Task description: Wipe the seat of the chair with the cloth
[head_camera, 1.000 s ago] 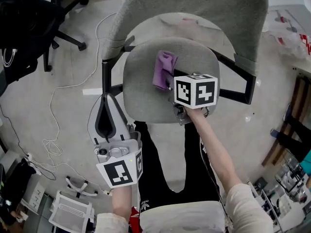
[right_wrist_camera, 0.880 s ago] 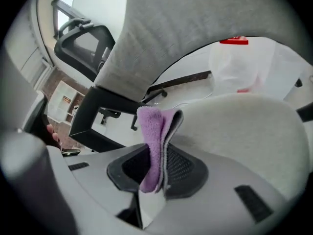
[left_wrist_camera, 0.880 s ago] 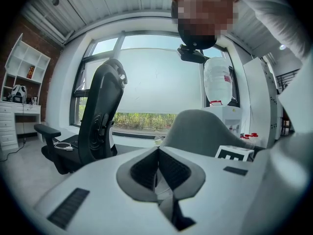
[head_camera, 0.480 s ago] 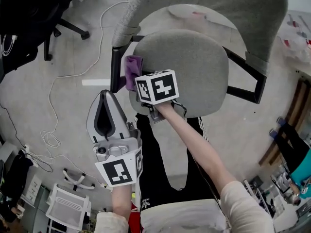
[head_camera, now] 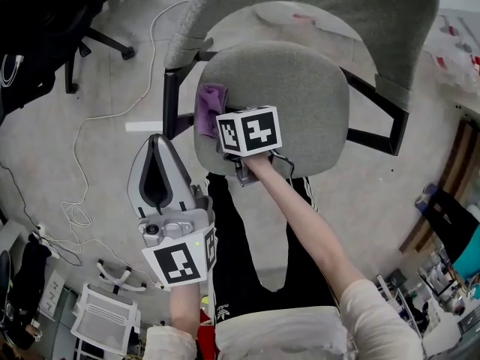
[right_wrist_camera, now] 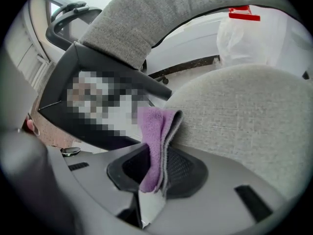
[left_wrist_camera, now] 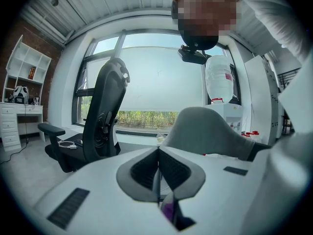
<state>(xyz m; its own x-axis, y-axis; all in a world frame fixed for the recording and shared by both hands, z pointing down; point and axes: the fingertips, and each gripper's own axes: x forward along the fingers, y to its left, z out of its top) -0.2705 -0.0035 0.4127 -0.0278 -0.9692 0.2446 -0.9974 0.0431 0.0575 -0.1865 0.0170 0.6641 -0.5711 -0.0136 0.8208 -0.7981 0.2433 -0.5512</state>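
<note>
Purple cloth [head_camera: 211,108], one piece, is folded and pinched between the two jaws of the right gripper [right_wrist_camera: 155,161]. In the right gripper view it stands up out of the jaws and its upper end leans on the rim of the seat [right_wrist_camera: 244,111]. From the head view the cloth sits at the seat's left edge, just beside the left one of two black armrests [head_camera: 171,96]. The other armrest [head_camera: 375,122] is on the far side of the seat. The right gripper's marker cube [head_camera: 249,130] covers the jaws there, above the seat's front left part.

The left gripper [left_wrist_camera: 157,154] has its jaws shut together with nothing between them. It is held low over the floor [head_camera: 67,171], to the left of the person's legs and apart from the chair. Its tips point toward the left armrest.

Two chairs are in view. One is the grey one with its grey backrest [head_camera: 315,6], and the other is a black chair [head_camera: 45,21] well off to the left. One white cable [head_camera: 90,126] winds over the floor between them. The person's two forearms show, one behind each gripper.
</note>
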